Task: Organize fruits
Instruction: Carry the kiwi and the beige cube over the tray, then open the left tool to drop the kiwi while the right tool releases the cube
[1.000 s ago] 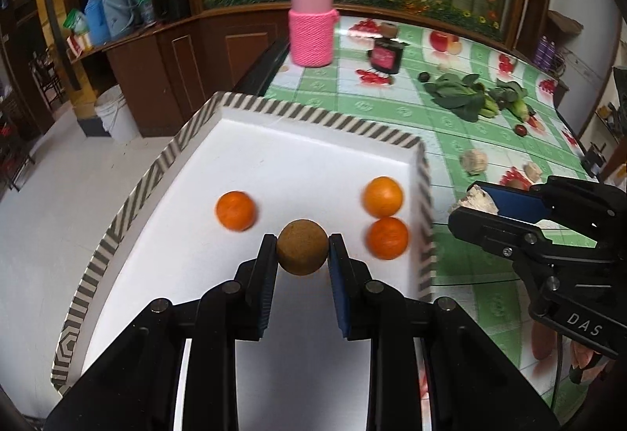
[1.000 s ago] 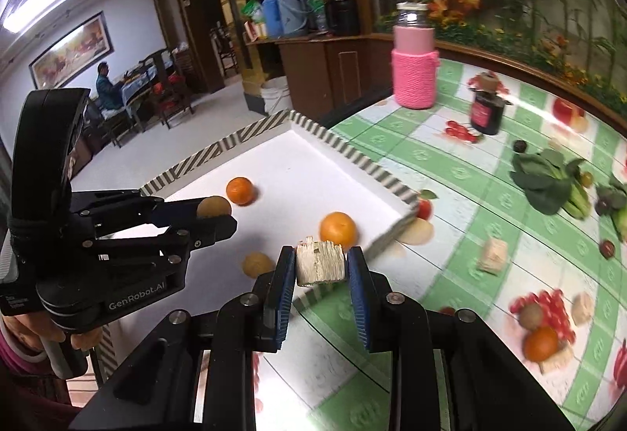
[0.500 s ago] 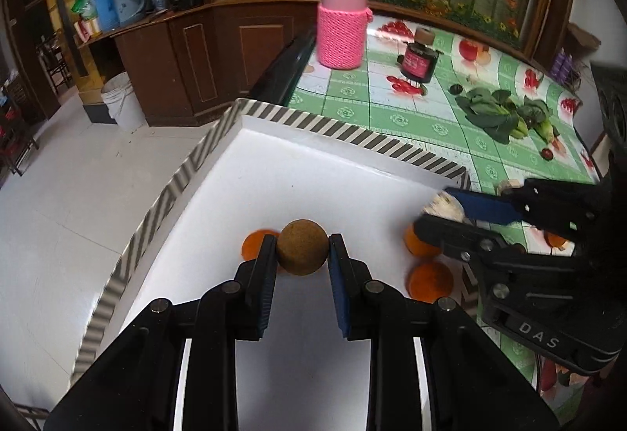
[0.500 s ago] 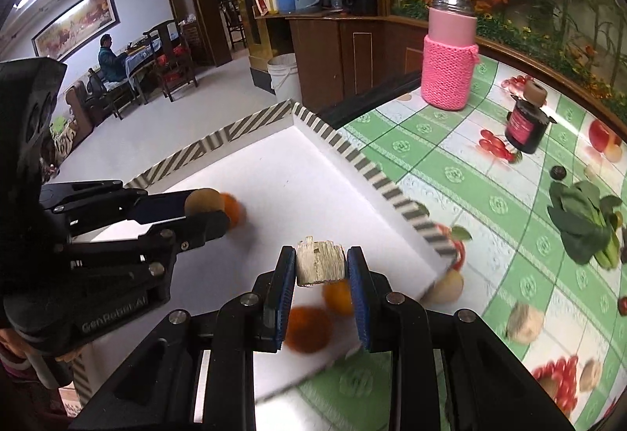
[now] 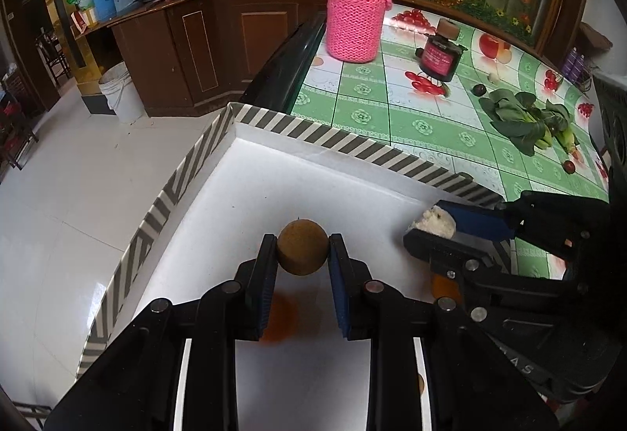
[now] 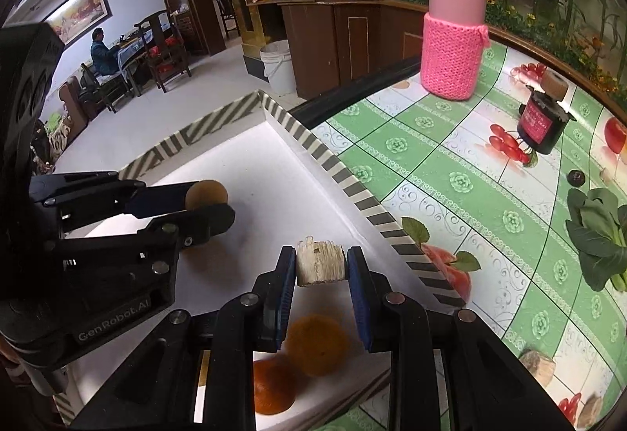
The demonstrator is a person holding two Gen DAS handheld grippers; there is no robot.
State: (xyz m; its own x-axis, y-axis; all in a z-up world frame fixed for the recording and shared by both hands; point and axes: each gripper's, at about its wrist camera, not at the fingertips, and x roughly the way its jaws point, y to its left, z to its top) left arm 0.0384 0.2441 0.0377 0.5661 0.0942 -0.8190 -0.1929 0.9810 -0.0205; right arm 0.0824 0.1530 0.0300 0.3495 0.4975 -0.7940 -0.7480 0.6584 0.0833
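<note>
Left wrist view shows the left gripper [image 5: 302, 254] closed on one round brown rough-skinned fruit [image 5: 302, 252], held above the white floor of the shallow white tray with a grey-and-white striped rim [image 5: 345, 143]. One blurred orange [image 5: 279, 317] lies on the tray floor under the jaws, and a sliver of a second orange fruit [image 5: 443, 284] shows behind the right gripper [image 5: 429, 227], which reaches in from the right and is clamped on one pale, ragged off-white chunk [image 5: 433, 221] (what fruit it is cannot be told). Right wrist view counts two oranges side by side near the tray's near end: one orange-yellow fruit [image 6: 316, 344] and one deeper orange fruit [image 6: 272, 386] touching or nearly touching it. Both grippers hang over the tray, near each other but apart. The tray's far corner and the floor ahead of both held pieces are bare white. The striped rim runs along the green-and-white fruit-print tablecloth [image 5: 423, 125], and the tray's left side overhangs the table's dark edge above the white tiled floor. On the cloth, well apart from the tray, stand one bottle in a pink knitted sleeve [image 5: 356, 0] and one small dark jar with a red label [image 5: 441, 57], with one bunch of green leafy vegetables [image 5: 521, 117] further right.
</note>
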